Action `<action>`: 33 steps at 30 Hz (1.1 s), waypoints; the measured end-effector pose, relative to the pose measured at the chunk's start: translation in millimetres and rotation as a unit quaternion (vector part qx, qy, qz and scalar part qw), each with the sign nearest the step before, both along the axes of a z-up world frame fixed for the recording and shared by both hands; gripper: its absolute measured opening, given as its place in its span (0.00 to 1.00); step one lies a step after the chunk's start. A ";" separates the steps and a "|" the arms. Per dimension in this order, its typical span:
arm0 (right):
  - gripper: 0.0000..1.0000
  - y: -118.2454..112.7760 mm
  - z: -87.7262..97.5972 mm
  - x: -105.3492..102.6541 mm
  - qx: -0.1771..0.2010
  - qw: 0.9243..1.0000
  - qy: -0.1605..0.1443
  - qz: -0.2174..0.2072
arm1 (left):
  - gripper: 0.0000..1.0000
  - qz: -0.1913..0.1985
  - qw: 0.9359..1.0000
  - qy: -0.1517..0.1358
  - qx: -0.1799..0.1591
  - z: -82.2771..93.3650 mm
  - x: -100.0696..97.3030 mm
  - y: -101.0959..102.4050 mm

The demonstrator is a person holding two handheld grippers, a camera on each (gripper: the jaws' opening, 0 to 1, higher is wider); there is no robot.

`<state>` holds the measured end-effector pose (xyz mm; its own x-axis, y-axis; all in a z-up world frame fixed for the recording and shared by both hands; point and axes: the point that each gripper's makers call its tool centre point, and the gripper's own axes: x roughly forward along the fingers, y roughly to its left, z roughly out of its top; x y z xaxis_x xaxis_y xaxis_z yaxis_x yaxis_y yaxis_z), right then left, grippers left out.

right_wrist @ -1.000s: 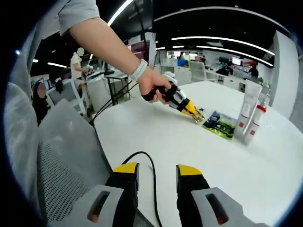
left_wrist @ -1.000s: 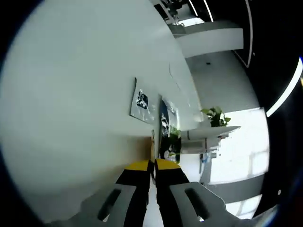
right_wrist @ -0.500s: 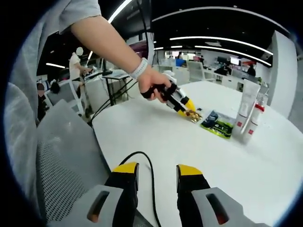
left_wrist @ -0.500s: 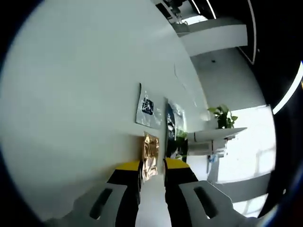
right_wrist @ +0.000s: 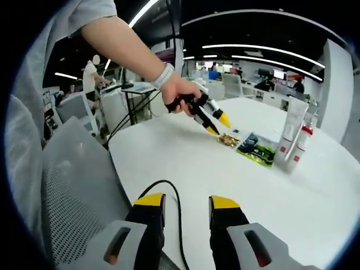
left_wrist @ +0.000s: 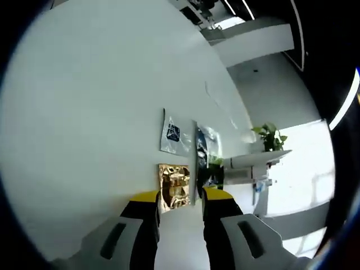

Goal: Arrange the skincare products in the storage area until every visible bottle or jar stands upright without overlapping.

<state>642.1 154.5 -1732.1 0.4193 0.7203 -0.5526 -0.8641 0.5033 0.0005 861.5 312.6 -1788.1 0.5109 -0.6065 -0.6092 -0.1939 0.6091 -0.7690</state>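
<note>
White table (right_wrist: 185,163) is seen; gold sachet (left_wrist: 174,187) lies flat beyond left gripper (left_wrist: 179,199), jaws apart; right gripper (right_wrist: 184,203) likewise parted, empty.

a grey mesh chair (right_wrist: 73,185), a black cable (right_wrist: 179,214) and a potted plant (left_wrist: 271,136).

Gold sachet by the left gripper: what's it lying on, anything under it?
The gold sachet lies flat on the bare white table, just ahead of the open left gripper. Its underside is hidden.
</note>
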 end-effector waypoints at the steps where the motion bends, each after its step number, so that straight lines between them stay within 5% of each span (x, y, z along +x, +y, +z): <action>1: 0.26 0.2 0.4 0.0 0.001 1.000 -0.001 0.000 | 0.25 -0.002 1.000 -0.001 0.000 1.3 -1.5 -1.0; 10: 0.26 0.3 2.5 0.4 0.001 1.000 -0.009 0.002 | 0.24 -0.002 1.000 -0.026 0.009 18.5 -4.0 6.1; 16: 0.29 -0.5 7.2 3.5 0.024 1.000 -0.002 -0.012 | 0.22 -0.040 0.994 -0.094 0.032 42.8 -13.6 3.3; 19: 0.30 0.8 7.8 3.0 0.025 1.000 -0.004 -0.011 | 0.17 -0.062 0.987 -0.136 0.049 59.8 -26.9 5.4; 21: 0.31 2.1 10.2 3.0 0.030 0.999 -0.008 -0.010 | 0.10 -0.086 0.974 -0.190 0.093 73.2 -37.1 10.8; 26: 0.32 4.0 12.1 2.3 0.034 0.999 -0.012 -0.007 | 0.12 -0.091 0.961 -0.241 0.103 106.0 -80.1 12.4; 33: 0.33 6.2 15.4 0.5 0.039 0.999 -0.020 0.001 | 0.19 -0.090 0.946 -0.280 0.140 128.6 -139.5 26.2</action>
<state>642.5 160.7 -1716.6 0.4389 0.7614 -0.4772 -0.8652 0.5014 0.0042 722.1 338.8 -1659.5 0.7052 -0.5692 -0.4227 0.3216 0.7882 -0.5248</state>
